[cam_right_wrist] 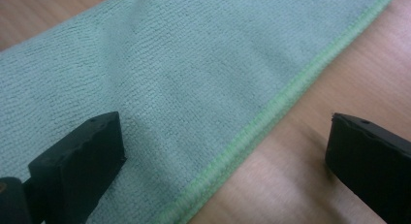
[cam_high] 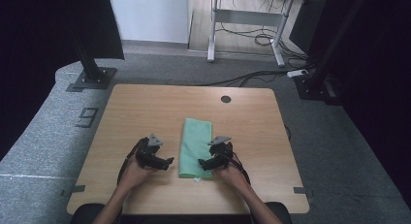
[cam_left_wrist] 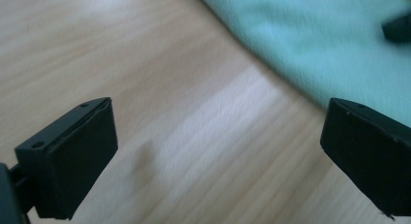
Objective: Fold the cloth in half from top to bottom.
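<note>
Green cloth (cam_high: 196, 147) lies folded into a long strip on the table (cam_high: 145, 112), near the person's edge, roughly centred left to right, long side running away from the person. A small white tag pokes out at its near end in the high view.

High view gives the layout: left gripper (cam_high: 167, 162) just beside the cloth's left edge, over bare wood; right gripper (cam_high: 202, 163) at the cloth's near right part, tips over the fabric. Both hands come in from the bottom. A dark round hole sits in the table's far part, well apart from the cloth.

Right gripper view adds the texture: terry weave and a stitched bright green hem running diagonally. Right gripper (cam_right_wrist: 223, 151) has jaws wide apart, one over the cloth (cam_right_wrist: 194, 73), the other over wood beyond the hem, so the hem runs between them. Contact with the fabric can't be told.

Left gripper view is blurred: left gripper (cam_left_wrist: 218, 146) jaws wide apart over wood, holding nothing; cloth (cam_left_wrist: 315, 40) at upper right, reaching close to one jaw.
</note>
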Demonstrator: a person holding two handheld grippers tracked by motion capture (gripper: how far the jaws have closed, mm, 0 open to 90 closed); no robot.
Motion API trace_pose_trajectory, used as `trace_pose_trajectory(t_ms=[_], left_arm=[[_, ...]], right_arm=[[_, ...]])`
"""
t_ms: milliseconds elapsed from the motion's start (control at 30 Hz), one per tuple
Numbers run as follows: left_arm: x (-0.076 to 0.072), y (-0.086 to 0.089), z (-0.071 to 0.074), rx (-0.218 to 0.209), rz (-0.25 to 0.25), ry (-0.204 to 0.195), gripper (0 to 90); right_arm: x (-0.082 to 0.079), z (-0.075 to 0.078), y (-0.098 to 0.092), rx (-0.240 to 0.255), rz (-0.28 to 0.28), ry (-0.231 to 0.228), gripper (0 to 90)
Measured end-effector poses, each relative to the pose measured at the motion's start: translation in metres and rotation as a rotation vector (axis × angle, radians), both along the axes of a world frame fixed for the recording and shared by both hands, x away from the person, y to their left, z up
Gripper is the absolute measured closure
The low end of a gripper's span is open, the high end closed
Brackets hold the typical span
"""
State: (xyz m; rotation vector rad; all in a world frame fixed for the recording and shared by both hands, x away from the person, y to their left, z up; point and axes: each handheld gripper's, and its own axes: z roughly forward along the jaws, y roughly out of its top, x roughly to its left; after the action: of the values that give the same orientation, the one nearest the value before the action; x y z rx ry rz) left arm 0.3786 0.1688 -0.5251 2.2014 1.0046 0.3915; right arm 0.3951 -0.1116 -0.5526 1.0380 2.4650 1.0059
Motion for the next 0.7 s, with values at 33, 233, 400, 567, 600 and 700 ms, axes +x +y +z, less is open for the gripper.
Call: trace_pose_trajectory(t_ms=[33,233,400,567,600,700], left_arm=[[0.002,-0.004,0.001,-0.005,-0.002,-0.002,0.0],[0.016,-0.025,0.0,-0.003,0.005,-0.015,0.4],[0.024,-0.034,-0.008,0.009,0.024,-0.014,0.4],[0.025,-0.034,-0.019,0.045,0.027,0.011,0.3],[0.025,-0.033,-0.02,0.04,0.022,0.017,0.2],[0.023,-0.033,-0.02,0.044,0.016,0.024,0.7]], right_arm=[[-0.003,0.0,0.0,-0.001,0.003,0.002,0.3],[-0.015,0.0,-0.001,0.002,0.021,-0.002,0.4],[-0.024,0.0,-0.002,0.003,0.031,-0.002,0.5],[-0.032,0.0,-0.002,0.002,0.045,-0.004,1.3],[-0.033,0.0,-0.003,0.001,0.051,-0.006,1.6],[-0.036,0.0,-0.004,0.006,0.058,-0.003,1.8]])
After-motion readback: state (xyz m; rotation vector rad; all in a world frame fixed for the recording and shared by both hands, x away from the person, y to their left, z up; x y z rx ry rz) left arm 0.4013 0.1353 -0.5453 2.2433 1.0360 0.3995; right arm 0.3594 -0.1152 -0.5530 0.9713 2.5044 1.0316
